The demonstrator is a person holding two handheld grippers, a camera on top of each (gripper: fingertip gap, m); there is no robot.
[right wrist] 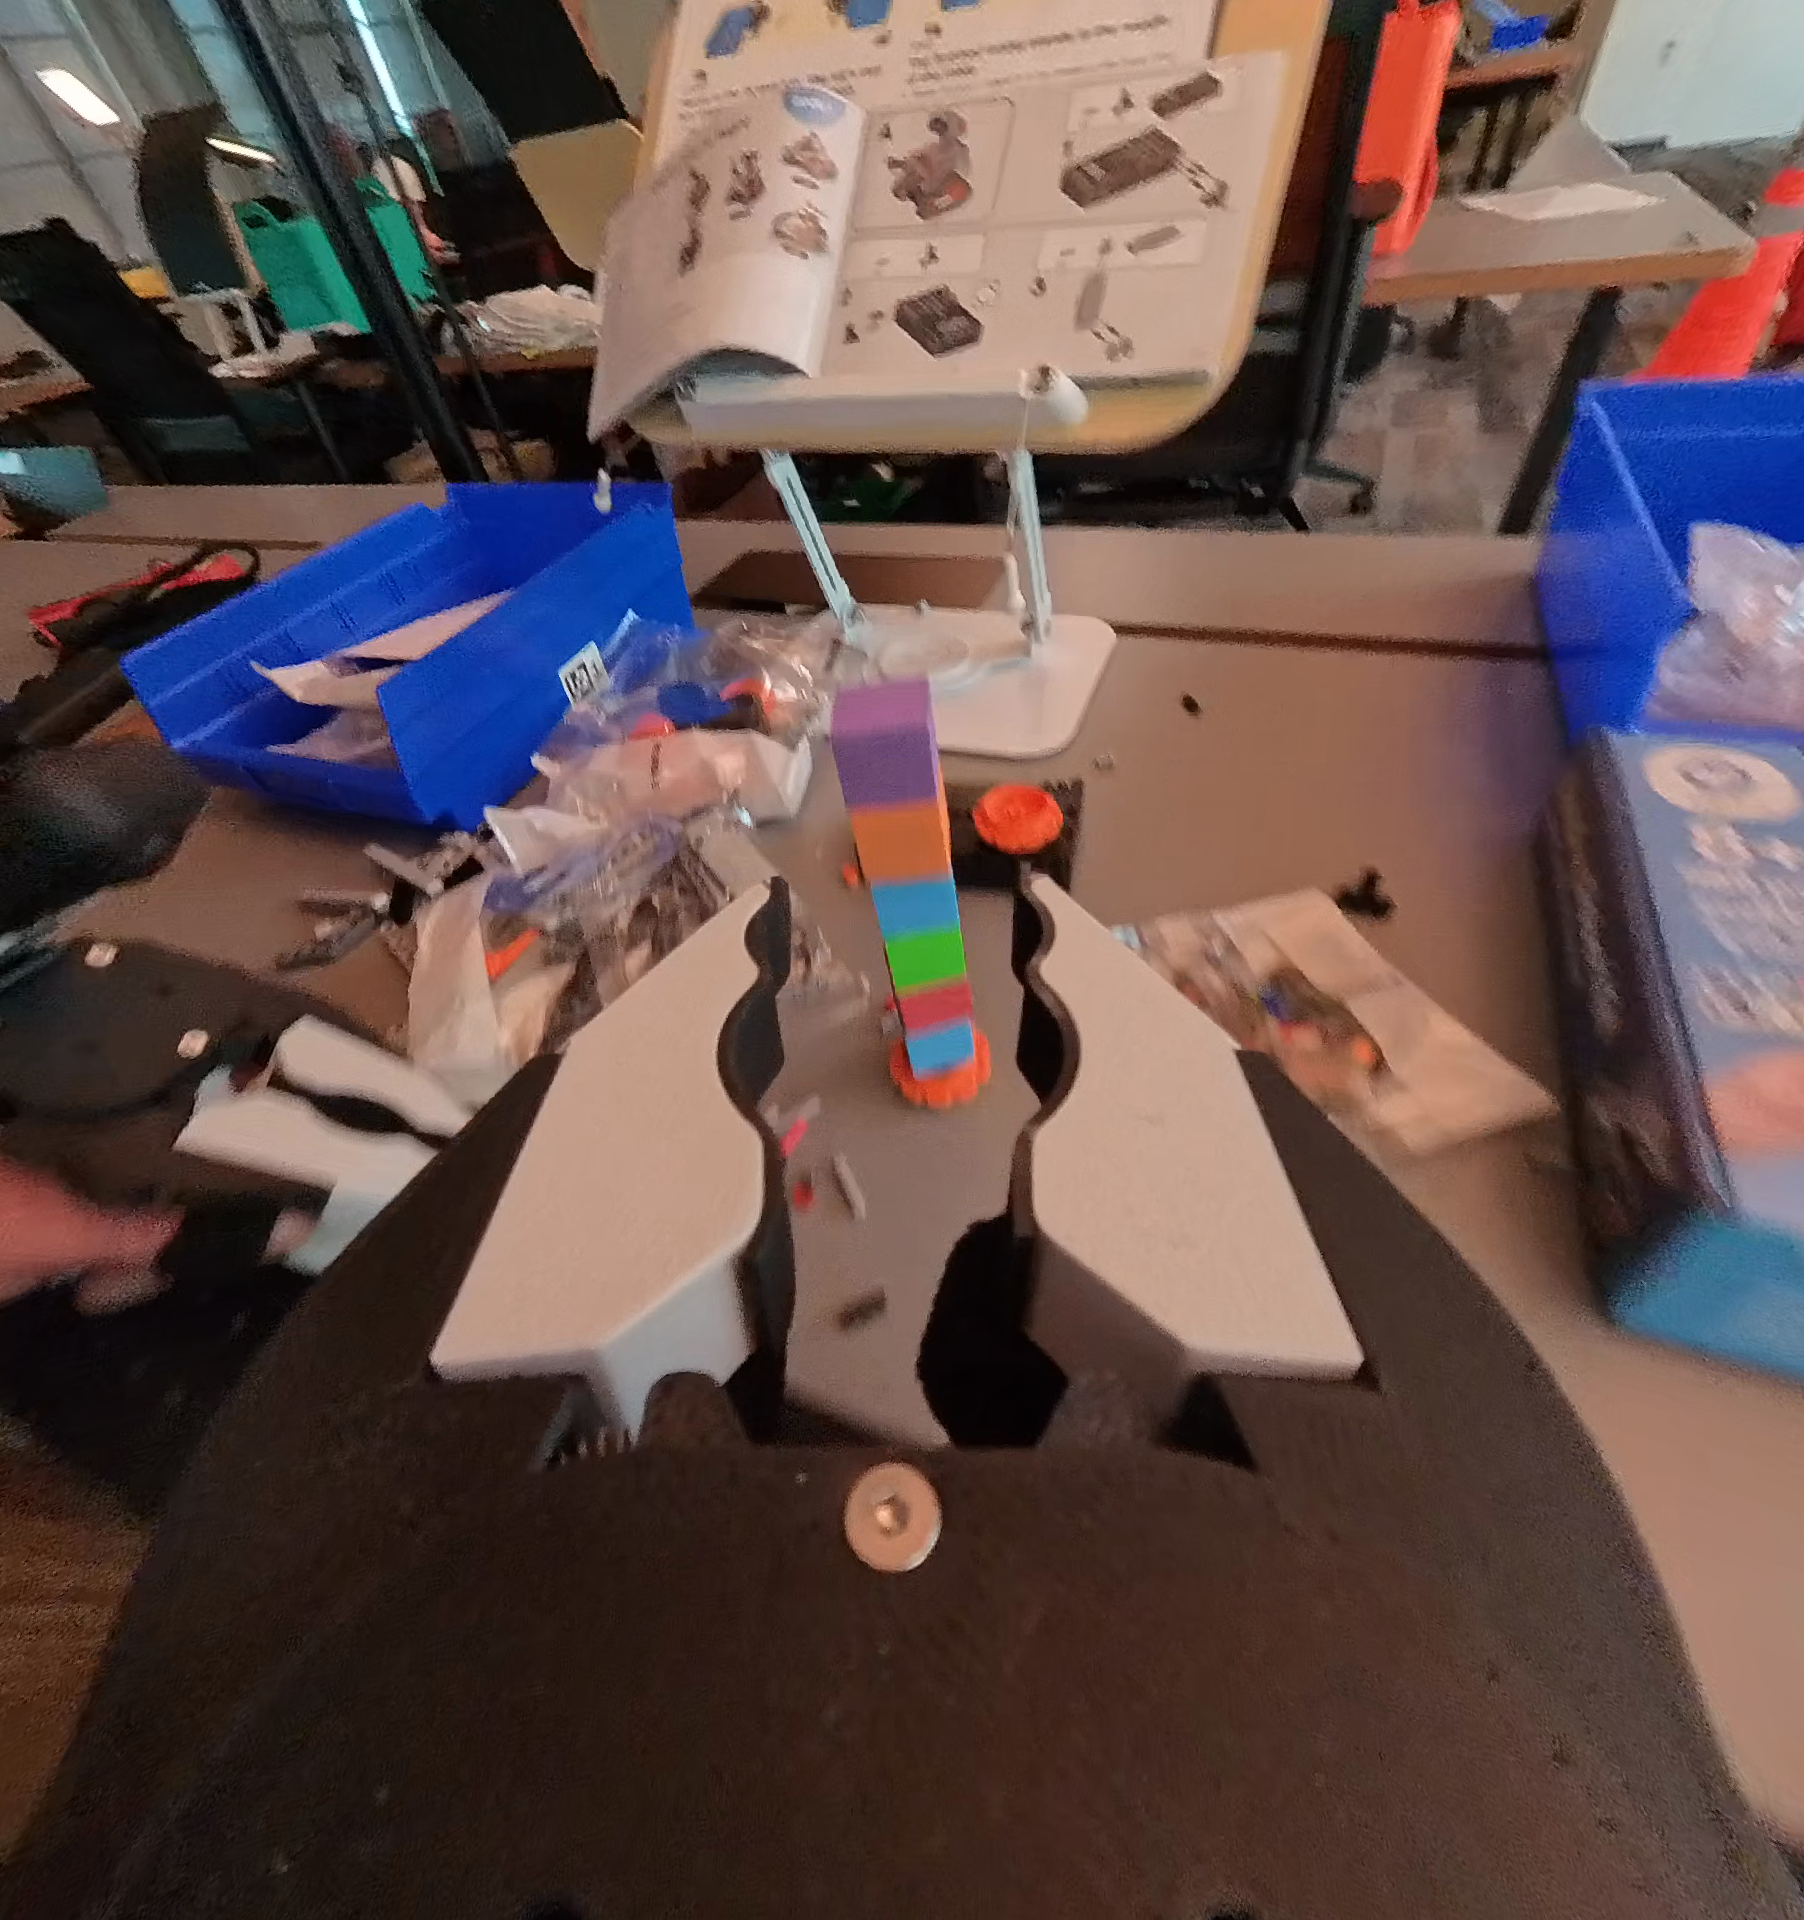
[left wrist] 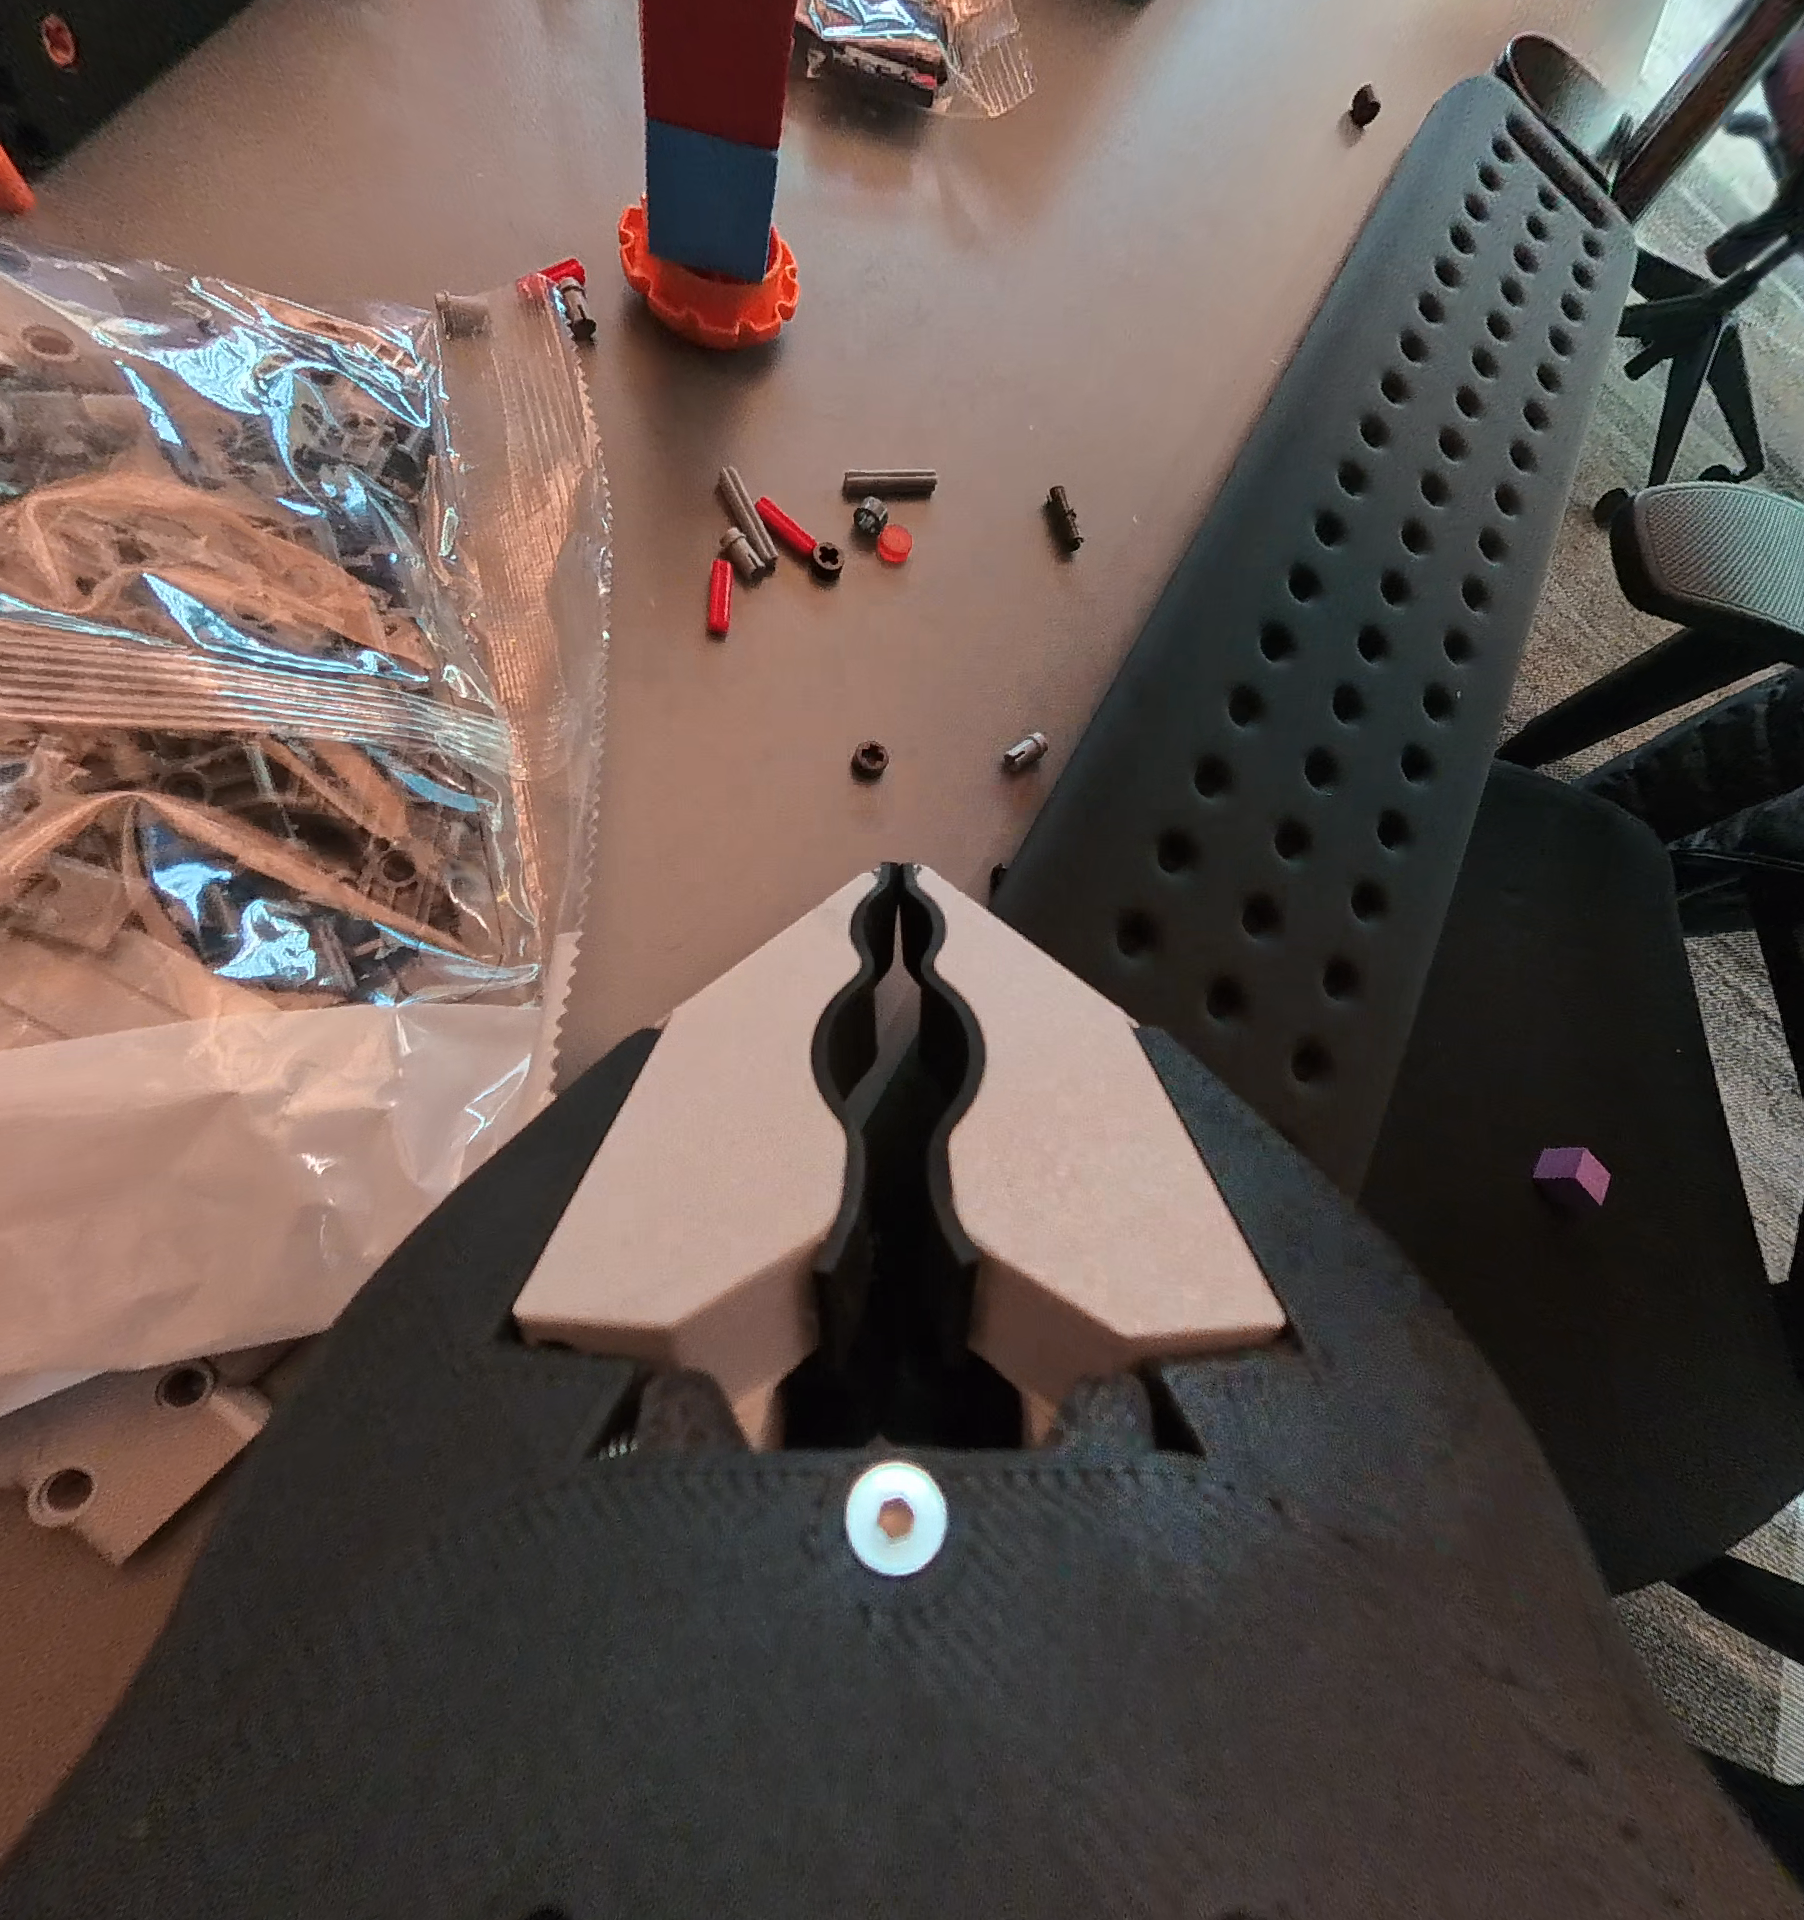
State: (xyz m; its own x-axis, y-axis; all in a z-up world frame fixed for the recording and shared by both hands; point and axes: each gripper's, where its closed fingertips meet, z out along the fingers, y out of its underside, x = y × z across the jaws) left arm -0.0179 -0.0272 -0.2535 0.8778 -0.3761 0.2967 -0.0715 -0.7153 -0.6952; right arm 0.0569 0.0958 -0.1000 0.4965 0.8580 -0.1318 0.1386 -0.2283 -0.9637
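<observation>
My left gripper (left wrist: 896, 871) is shut and empty, low over the brown table near its right edge. Ahead of it lie several small red, grey and black pins (left wrist: 773, 530). Farther off a tower of coloured blocks (left wrist: 713, 135) stands in an orange gear-like wheel (left wrist: 706, 286). My right gripper (right wrist: 900, 899) is open and empty, held above the table. The same tower (right wrist: 913, 883), purple at the top, stands upright between and beyond its fingertips on the orange wheel (right wrist: 937, 1075). The left gripper (right wrist: 285, 1101) shows at the left of the right wrist view, with a hand (right wrist: 36, 1226) on it.
A clear bag of grey parts (left wrist: 212, 644) lies left of the left gripper. A black perforated chair (left wrist: 1334, 623) stands at the table's right edge, a purple cube (left wrist: 1570, 1179) on its seat. Blue bins (right wrist: 430, 644) (right wrist: 1708, 540), a boxed kit (right wrist: 1729, 1039), a stand with an open booklet (right wrist: 929, 229) and more bags surround the tower. Spacing between my two grippers at the tips: around 20 centimetres. The left tips stand about 15 centimetres off the orange gear-like wheel (left wrist: 706, 286).
</observation>
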